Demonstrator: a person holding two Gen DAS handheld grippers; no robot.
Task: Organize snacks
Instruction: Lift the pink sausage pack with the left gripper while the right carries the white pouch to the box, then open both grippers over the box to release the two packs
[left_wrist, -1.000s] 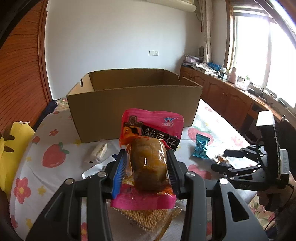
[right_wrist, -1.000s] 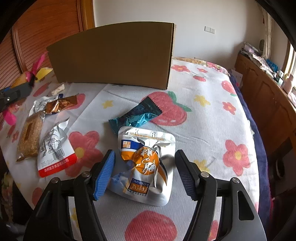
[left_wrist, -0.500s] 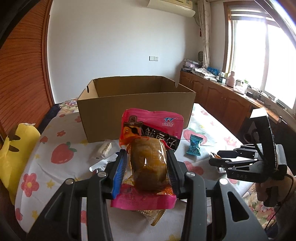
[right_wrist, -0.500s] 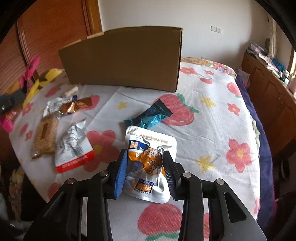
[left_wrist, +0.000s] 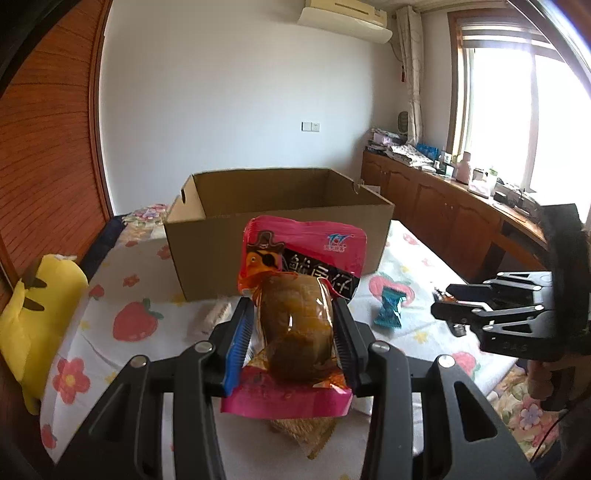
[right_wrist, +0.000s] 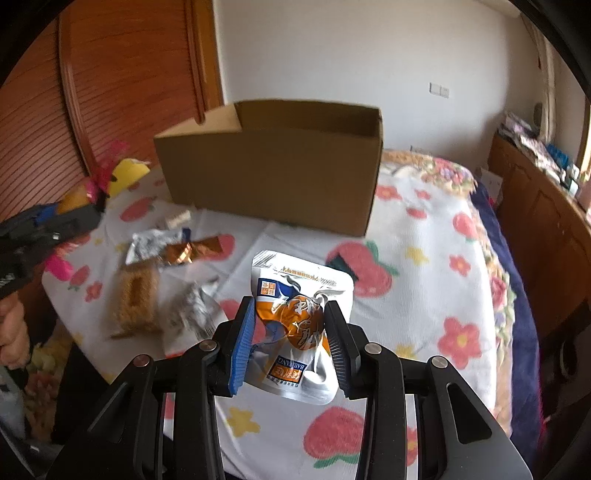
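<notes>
My left gripper (left_wrist: 293, 339) is shut on a pink snack pack (left_wrist: 306, 266) with a brown piece inside and holds it above the table, in front of the open cardboard box (left_wrist: 273, 229). My right gripper (right_wrist: 290, 341) is shut on a white and orange snack pouch (right_wrist: 295, 295) and holds it lifted above the table, short of the box (right_wrist: 269, 184). The right gripper also shows at the right of the left wrist view (left_wrist: 495, 314), and the left gripper at the left of the right wrist view (right_wrist: 40, 229).
On the flowered tablecloth (right_wrist: 424, 280) lie a teal wrapper (left_wrist: 389, 314), a sesame bar (right_wrist: 135, 299), a silver pouch (right_wrist: 192, 314), a copper wrapper (right_wrist: 184, 253) and a small white pack (left_wrist: 212, 317). A yellow plush (left_wrist: 33, 310) sits at the left edge. Wooden cabinets (left_wrist: 443, 210) line the right wall.
My right gripper closed on the white and orange pouch and lifted it off the table. My left gripper rose and drew back a little with the pink pack.
</notes>
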